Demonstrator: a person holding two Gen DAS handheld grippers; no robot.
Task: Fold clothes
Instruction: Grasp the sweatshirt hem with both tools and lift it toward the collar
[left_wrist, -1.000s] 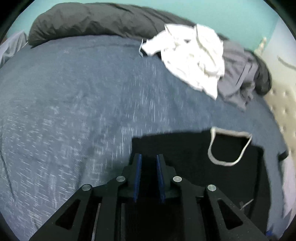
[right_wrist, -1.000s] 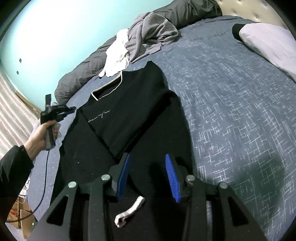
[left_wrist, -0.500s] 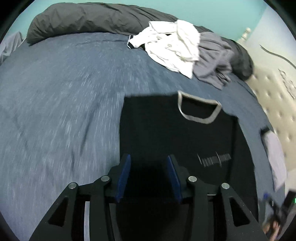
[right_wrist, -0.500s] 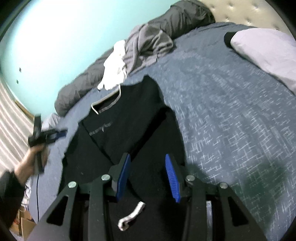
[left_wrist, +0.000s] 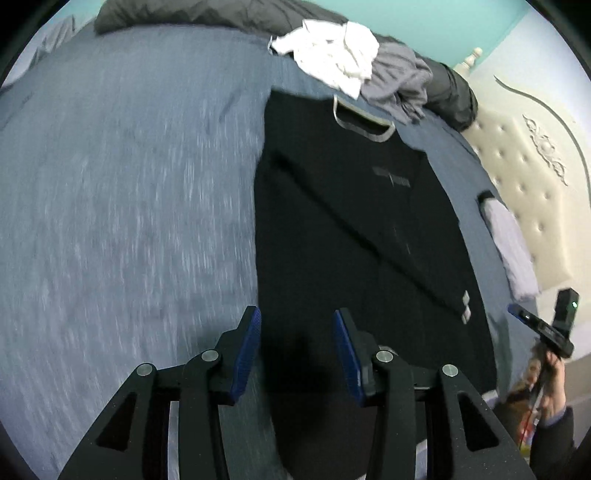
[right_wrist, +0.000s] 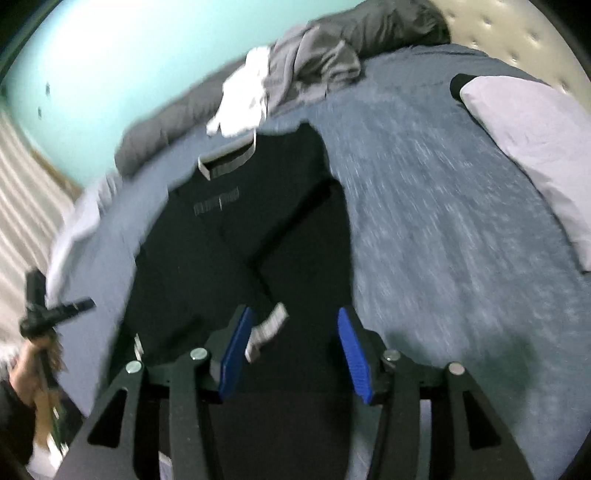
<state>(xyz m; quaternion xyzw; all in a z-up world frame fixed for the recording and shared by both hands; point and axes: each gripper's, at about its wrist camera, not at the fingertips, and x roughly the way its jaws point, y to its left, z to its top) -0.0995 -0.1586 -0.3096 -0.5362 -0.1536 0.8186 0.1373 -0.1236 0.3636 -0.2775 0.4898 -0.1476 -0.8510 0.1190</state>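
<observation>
A black sweater (left_wrist: 351, 229) lies flat on the blue bedspread (left_wrist: 129, 184), its pale collar (left_wrist: 364, 123) at the far end and a sleeve folded across its front. My left gripper (left_wrist: 296, 314) hangs open over the near hem with nothing between its blue pads. In the right wrist view the same sweater (right_wrist: 229, 240) lies below my right gripper (right_wrist: 293, 310), whose jaws are opening. A pale sleeve cuff (right_wrist: 267, 330) lies on the fabric beside its left pad, not pinched. Each gripper also shows in the other's view, hand-held: the right gripper (left_wrist: 543, 328) and the left gripper (right_wrist: 55, 310).
A heap of white clothes (left_wrist: 332, 55) and grey clothes (left_wrist: 399, 85) sits beyond the collar against a dark duvet (left_wrist: 177, 11). A pale pillow (right_wrist: 535, 147) lies by the tufted headboard (left_wrist: 524, 184). Bare bedspread stretches on both sides of the sweater.
My left gripper let go of the black fabric, opened, and swept back from the collar end to the hem. The right gripper pulled back a little and its jaws widened.
</observation>
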